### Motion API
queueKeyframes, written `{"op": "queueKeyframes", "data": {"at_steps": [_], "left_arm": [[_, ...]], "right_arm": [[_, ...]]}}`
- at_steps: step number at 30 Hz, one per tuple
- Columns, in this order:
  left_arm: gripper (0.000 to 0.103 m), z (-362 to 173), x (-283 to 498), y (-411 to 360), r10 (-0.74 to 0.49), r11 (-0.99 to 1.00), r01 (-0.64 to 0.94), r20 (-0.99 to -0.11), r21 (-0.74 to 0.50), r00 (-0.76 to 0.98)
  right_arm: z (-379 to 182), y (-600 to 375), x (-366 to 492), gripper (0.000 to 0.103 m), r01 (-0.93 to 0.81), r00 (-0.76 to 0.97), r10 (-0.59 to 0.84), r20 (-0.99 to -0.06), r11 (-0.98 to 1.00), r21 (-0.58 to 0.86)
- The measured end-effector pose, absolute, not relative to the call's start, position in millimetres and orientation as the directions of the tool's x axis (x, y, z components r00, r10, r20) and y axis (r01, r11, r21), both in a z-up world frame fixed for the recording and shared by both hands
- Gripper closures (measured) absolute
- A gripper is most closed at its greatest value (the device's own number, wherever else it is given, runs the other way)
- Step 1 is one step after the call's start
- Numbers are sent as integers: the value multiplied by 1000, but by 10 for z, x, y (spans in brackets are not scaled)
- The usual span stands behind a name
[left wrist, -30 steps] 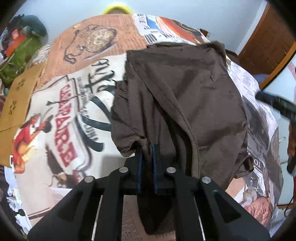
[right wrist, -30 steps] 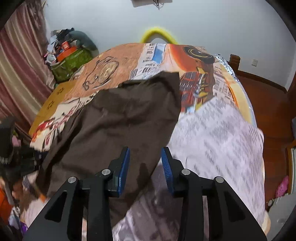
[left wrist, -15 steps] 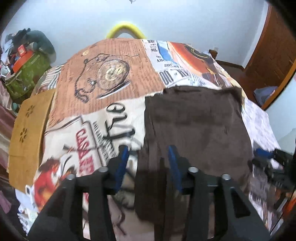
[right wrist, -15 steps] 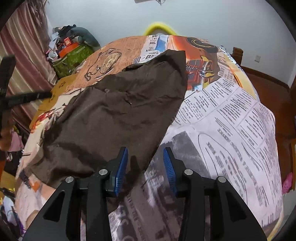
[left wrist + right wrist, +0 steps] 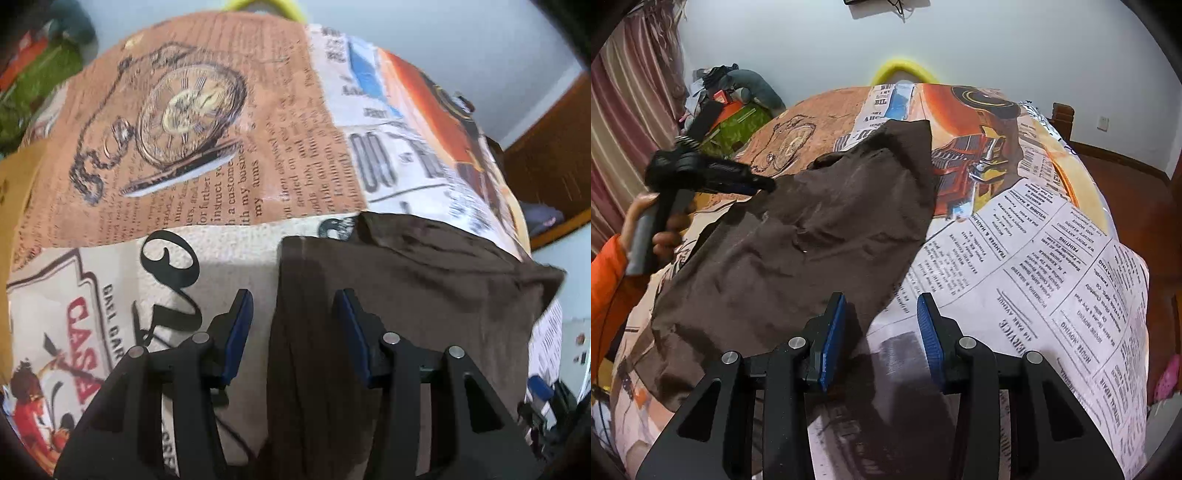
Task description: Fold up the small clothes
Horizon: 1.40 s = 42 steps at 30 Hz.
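Left tongs (image 5: 293,325) released, both spread.
Dark brown cloth garment (image 5: 812,236) now lies flat on newspaper-print bedspread (image 5: 1034,258); right tongs (image 5: 881,328) straddle its near edge (next fold likely).

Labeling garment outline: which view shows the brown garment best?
Right wrist view: the brown garment shows almost whole, spread on the printed bedspread. Left wrist view catches only its near part, cut off behind the open left gripper.
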<state>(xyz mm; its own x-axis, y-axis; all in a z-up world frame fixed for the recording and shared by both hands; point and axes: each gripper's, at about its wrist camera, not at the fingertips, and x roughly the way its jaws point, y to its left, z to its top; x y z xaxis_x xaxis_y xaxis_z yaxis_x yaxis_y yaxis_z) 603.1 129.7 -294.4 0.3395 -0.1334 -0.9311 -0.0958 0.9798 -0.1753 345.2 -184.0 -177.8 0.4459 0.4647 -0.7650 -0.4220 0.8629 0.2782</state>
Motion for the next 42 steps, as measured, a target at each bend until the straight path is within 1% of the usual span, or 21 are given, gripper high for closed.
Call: {"op": "queueKeyframes", "data": {"at_steps": [1,2,3,6,8,10,14,20,22,25,26,28,29,31,34,35,36,37,38,39,42], "left_arm": [[66,-2981,6054,1296,-123,981,-99,-932,-166,340],[77,-2984,6050,1292,-109,983,-101,-930,-153,350],[92,-2969,6031,1275,-99,986,-93,-926,-141,364],[102,-2884,5941,1195,-47,995,-60,-916,-77,398],[102,-2754,5825,1098,4,1000,-29,-901,-9,433],[102,-2614,5749,1061,14,1000,-3,-883,14,469],[102,-2156,5606,901,29,996,49,-812,71,583],[102,-1776,5745,749,66,989,50,-719,139,691],[102,-1796,5841,753,76,989,40,-714,144,696],[102,-1954,5984,792,111,988,6,-737,154,667],[102,-2082,6064,837,137,986,-11,-759,168,636],[102,-2239,6091,920,123,989,-10,-797,145,591],[101,-2333,6079,984,98,993,-4,-824,115,558],[101,-2418,5976,1068,70,996,3,-849,84,524],[92,-2440,5731,1139,49,997,23,-864,69,501],[85,-2411,5584,1176,45,997,30,-868,69,495],[74,-2387,5462,1197,41,997,34,-871,66,489],[69,-2360,5367,1213,39,997,35,-875,65,483],[60,-2323,5195,1245,37,997,36,-880,62,473],[55,-2298,5062,1260,35,997,38,-884,60,466],[51,-2237,4665,1281,6,998,49,-895,31,445]], "right_arm": [[-1785,-1851,3458,67,-421,447,464,-765,864,277],[-1792,-1862,3464,67,-420,447,464,-765,864,278],[-1795,-1870,3470,67,-418,447,465,-764,864,282],[-1809,-1907,3486,67,-406,446,476,-758,862,303],[-1802,-1908,3461,67,-402,446,477,-757,863,306],[-1788,-1898,3446,67,-404,444,481,-756,860,310],[-1769,-1867,3422,67,-413,441,486,-755,856,310],[-1755,-1837,3402,67,-421,435,502,-747,847,324],[-1764,-1839,3410,67,-425,435,505,-745,845,325],[-1783,-1849,3428,67,-423,432,510,-744,843,332],[-1792,-1857,3433,67,-422,432,511,-743,843,335],[-1807,-1875,3444,67,-416,431,515,-741,842,343],[-1811,-1880,3445,67,-414,431,516,-740,842,346],[-1814,-1894,3449,67,-412,429,518,-740,841,350],[-1806,-1902,3447,67,-410,425,515,-744,843,349],[-1795,-1903,3438,67,-409,424,513,-746,844,348],[-1788,-1904,3422,67,-407,423,513,-747,844,349],[-1769,-1905,3398,67,-406,418,514,-749,843,352],[-1748,-1899,3373,67,-407,417,514,-750,843,351],[-1734,-1895,3351,67,-408,417,512,-751,844,348],[-1649,-1859,3192,67,-425,413,495,-764,847,319]]}}
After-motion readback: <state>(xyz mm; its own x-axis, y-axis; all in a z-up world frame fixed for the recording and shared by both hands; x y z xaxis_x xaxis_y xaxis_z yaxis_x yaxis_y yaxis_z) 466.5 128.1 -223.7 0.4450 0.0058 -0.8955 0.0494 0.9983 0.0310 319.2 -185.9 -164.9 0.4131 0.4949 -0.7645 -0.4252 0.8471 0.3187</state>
